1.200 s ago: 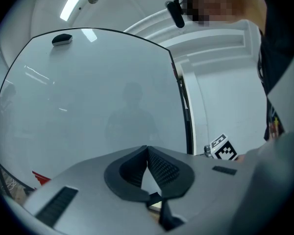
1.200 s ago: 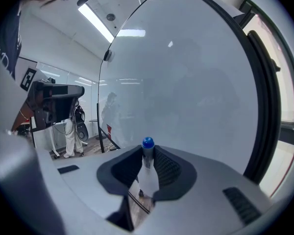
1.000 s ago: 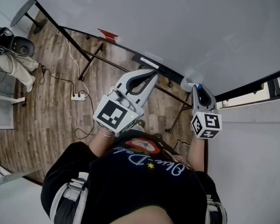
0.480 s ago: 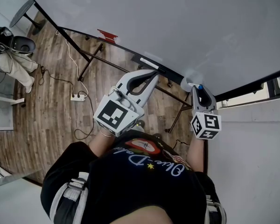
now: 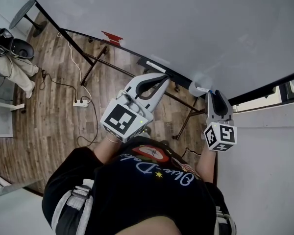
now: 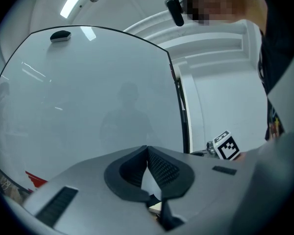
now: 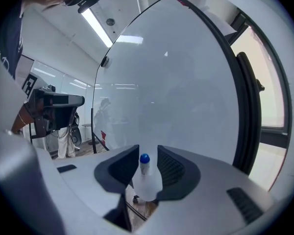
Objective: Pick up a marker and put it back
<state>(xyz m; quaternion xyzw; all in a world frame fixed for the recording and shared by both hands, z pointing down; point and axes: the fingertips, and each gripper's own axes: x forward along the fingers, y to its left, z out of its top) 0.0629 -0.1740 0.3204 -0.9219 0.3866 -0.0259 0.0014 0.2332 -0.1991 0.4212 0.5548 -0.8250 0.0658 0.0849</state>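
Where the lower edge of the large white board with a black frame meets the right claw, a white marker with a blue cap stands upright between the two jaws, cap uppermost. Those jaws have just been opening and now stand apart, not clamped on the marker. The marker's lower end runs into a pale rounded shape at the board's bottom edge. Whether that is a cup or holder with the marker in it cannot be told. The left claw has its tips pressed together with nothing between them and is held level in front of the board.

From the head view the marker shows only as a blue dot between the right jaws. Along the board's bottom edge lies a short white bar, too small to identify, and farther left a red piece. The person's dark shirt hides the floor beneath the hands.

The board stands on black legs over a brown wood-plank floor, where a white power strip lies with cables trailing from it. A plain white wall fills the right side, beside a dark-framed window. At the left edge another person in pale trousers is cut off by the frame.
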